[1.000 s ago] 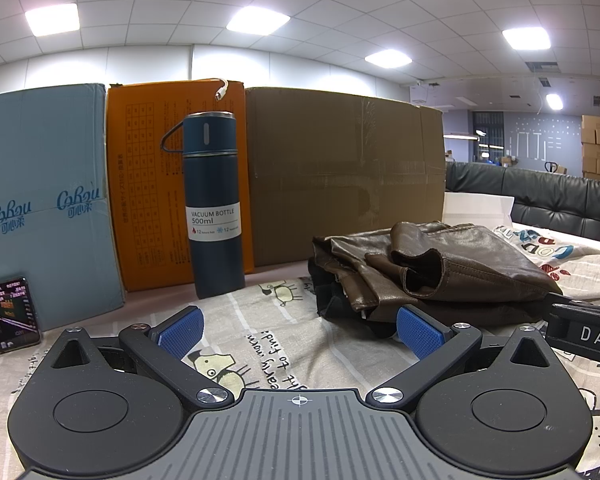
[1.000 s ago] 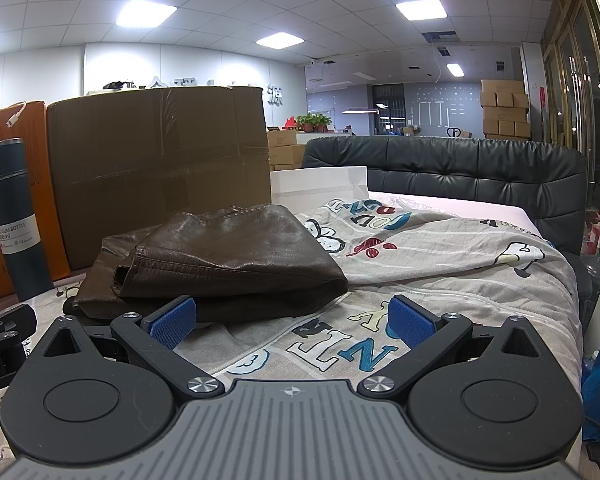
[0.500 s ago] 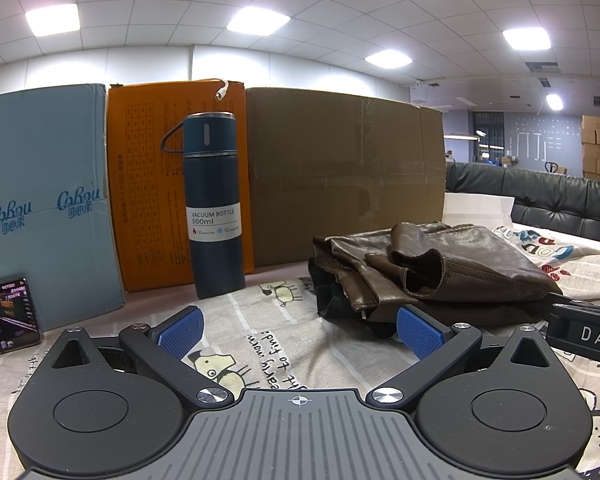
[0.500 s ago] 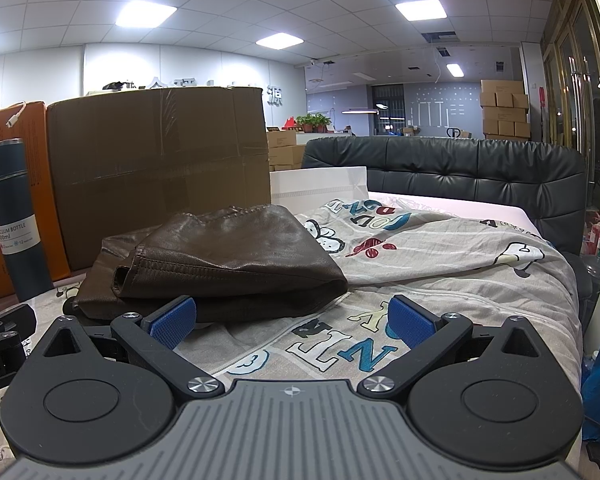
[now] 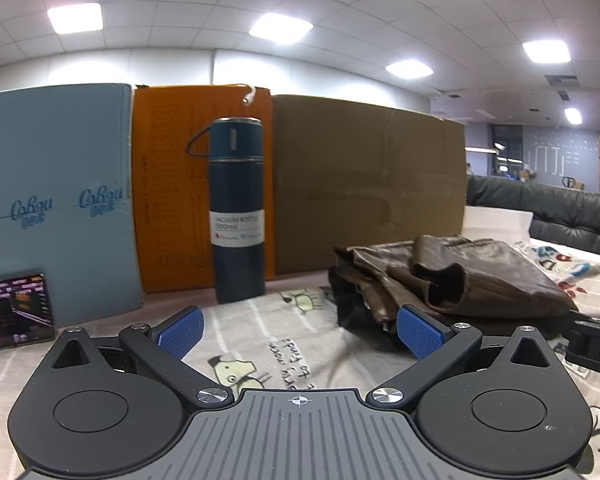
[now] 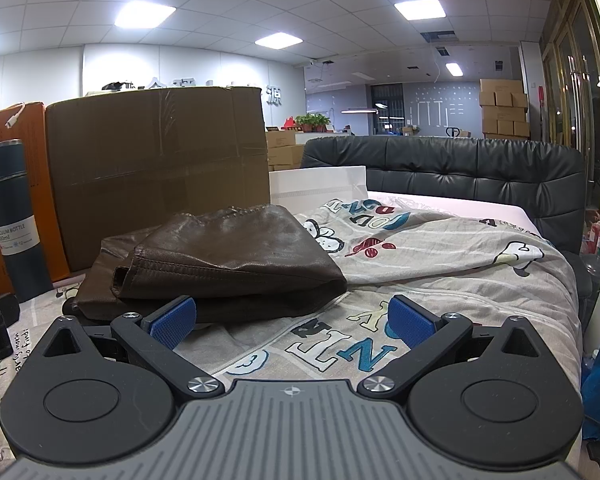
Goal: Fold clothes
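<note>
A brown leather garment point(image 5: 452, 280) lies folded in a bundle on the printed bedsheet point(image 5: 284, 332). In the right wrist view the garment point(image 6: 228, 256) sits just beyond the left fingertip. My left gripper point(image 5: 300, 330) is open and empty, low over the sheet, with the garment ahead to its right. My right gripper point(image 6: 292, 320) is open and empty, low over the sheet point(image 6: 420, 264), just in front of the garment's near edge.
A dark blue vacuum bottle point(image 5: 238, 212) stands behind the sheet before an orange box point(image 5: 168, 184), a blue box point(image 5: 52, 200) and a brown carton point(image 5: 364, 184). A phone point(image 5: 14, 316) leans at left. A black padded headboard point(image 6: 460, 176) is at right.
</note>
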Tool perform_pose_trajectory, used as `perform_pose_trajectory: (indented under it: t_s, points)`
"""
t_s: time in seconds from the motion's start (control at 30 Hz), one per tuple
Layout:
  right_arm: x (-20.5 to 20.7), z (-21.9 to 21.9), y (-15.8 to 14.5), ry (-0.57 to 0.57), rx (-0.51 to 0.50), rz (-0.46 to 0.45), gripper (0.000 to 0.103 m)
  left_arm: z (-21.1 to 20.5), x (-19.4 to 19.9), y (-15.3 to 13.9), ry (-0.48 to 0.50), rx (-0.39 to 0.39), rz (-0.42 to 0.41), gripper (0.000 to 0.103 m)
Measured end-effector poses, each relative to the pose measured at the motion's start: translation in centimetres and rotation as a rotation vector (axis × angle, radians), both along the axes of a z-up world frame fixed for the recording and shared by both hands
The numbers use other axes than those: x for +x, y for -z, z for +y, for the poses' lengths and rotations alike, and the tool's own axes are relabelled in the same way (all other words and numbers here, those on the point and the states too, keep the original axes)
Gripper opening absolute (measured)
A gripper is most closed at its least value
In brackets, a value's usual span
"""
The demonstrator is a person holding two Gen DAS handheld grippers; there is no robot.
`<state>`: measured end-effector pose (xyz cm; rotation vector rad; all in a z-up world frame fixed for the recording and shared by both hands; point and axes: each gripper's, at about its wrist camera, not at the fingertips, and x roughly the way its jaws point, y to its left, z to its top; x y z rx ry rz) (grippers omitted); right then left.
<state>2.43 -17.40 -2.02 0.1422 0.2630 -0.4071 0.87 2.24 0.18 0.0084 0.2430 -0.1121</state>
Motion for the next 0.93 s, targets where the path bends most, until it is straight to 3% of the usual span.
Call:
perform_pose_trajectory:
  t_s: [0.93]
  points:
    - [-0.04, -0.03, 0.07, 0.000, 0.003, 0.001, 0.103, 0.10, 0.68, 0.36, 0.038, -0.038, 0.060, 0.103]
